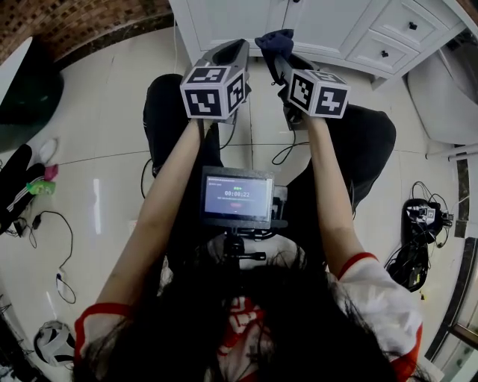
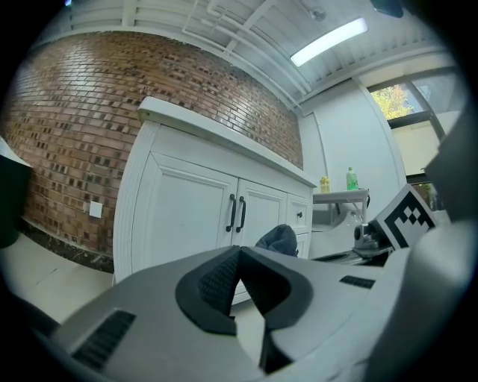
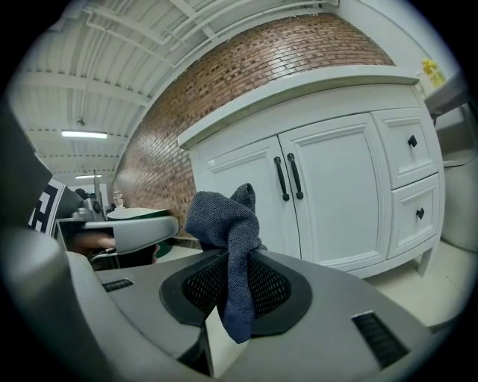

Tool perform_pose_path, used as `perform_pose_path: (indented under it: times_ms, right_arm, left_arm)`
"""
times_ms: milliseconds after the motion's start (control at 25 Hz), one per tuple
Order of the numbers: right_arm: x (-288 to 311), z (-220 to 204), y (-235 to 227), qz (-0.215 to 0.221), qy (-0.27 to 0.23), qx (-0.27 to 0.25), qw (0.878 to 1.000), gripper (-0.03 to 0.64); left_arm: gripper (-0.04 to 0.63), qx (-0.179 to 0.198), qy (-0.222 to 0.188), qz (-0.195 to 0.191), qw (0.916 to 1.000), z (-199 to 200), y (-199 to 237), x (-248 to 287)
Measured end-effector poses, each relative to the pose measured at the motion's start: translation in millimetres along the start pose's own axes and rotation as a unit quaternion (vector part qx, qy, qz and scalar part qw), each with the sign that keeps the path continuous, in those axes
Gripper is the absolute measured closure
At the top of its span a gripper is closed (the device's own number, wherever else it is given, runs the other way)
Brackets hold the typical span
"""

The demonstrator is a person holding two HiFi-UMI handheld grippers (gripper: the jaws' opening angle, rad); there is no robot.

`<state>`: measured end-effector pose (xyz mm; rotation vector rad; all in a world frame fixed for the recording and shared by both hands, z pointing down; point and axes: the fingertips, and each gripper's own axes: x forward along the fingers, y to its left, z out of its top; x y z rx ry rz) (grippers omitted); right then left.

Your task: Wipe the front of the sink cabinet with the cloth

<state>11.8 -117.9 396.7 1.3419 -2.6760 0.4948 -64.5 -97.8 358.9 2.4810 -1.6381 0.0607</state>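
Observation:
The white sink cabinet (image 1: 321, 22) stands just ahead of me, with two doors bearing black handles (image 3: 290, 176) and drawers to their right. A dark blue cloth (image 3: 228, 224) is pinched between the jaws of my right gripper (image 3: 231, 291), bunched above them and hanging below. In the head view the cloth (image 1: 273, 42) sits a short way from the cabinet's base, not touching it. My left gripper (image 2: 239, 257) is shut with nothing in it and points at the cabinet doors (image 2: 187, 216). It is level with the right gripper and just left of it (image 1: 237, 49).
A white toilet (image 1: 448, 93) stands right of the cabinet. Behind it runs a brick wall (image 2: 82, 127). A dark green tub (image 1: 22, 89) is at the far left. Cables (image 1: 52, 246) and gear (image 1: 418, 224) lie on the tiled floor. A small screen (image 1: 237, 196) hangs at my chest.

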Motion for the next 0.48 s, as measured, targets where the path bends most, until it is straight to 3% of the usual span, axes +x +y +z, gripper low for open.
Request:
perform_pose_path:
  times_ms: [480]
  right_arm:
    - [-9, 4, 14, 0.009, -0.008, -0.008, 1.000, 0.535]
  left_arm:
    - [0.560, 0.009, -0.008, 0.006, 0.9999, 7, -2, -15]
